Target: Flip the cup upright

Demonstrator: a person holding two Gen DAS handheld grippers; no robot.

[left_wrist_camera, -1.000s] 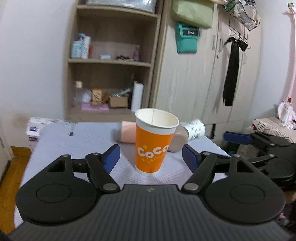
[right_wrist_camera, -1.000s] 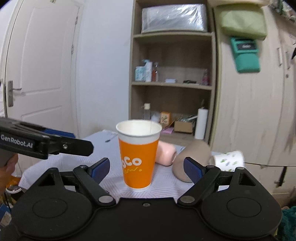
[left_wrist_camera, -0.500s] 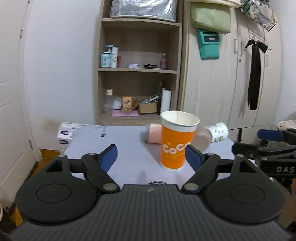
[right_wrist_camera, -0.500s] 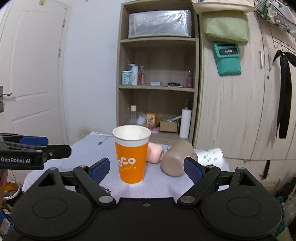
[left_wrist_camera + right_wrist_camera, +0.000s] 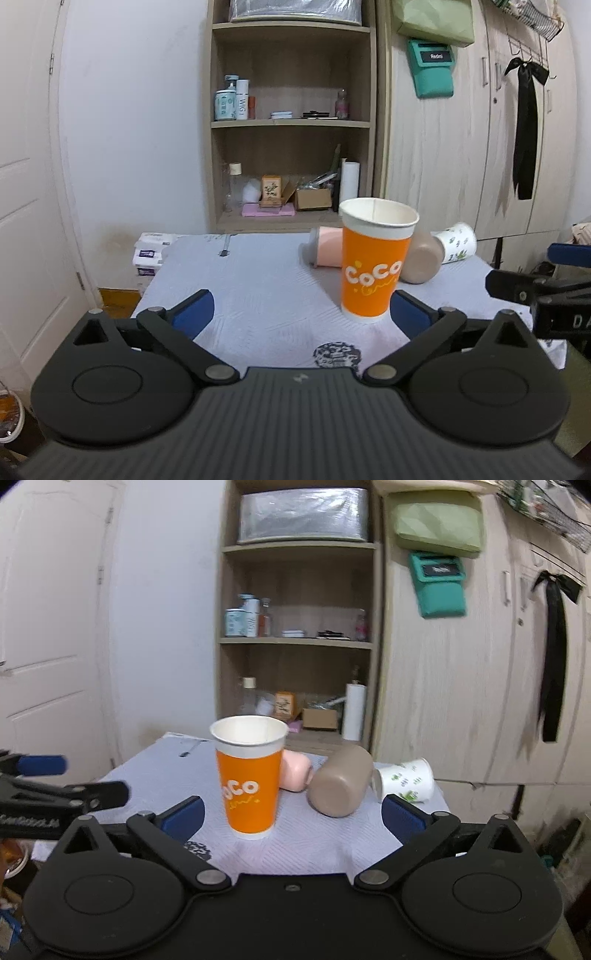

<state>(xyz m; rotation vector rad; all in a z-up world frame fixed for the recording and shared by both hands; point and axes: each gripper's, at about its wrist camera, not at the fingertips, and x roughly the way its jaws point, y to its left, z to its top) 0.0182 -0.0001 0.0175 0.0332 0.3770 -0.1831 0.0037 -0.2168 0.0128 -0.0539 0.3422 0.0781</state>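
An orange "CoCo" paper cup stands upright on the table; it also shows in the right wrist view. Behind it lie three cups on their sides: a pink cup, a brown cup and a white cup with green print. My left gripper is open and empty, left of and short of the orange cup. My right gripper is open and empty, in front of the cups.
A wooden shelf with bottles and boxes stands behind the table, wardrobe doors to its right. A white door is at left. Tissue packs lie beyond the table's far left corner.
Both grippers have pulled back from the orange cup, which stays upright. The left view has swung left, so the cup now sits right of its jaws.
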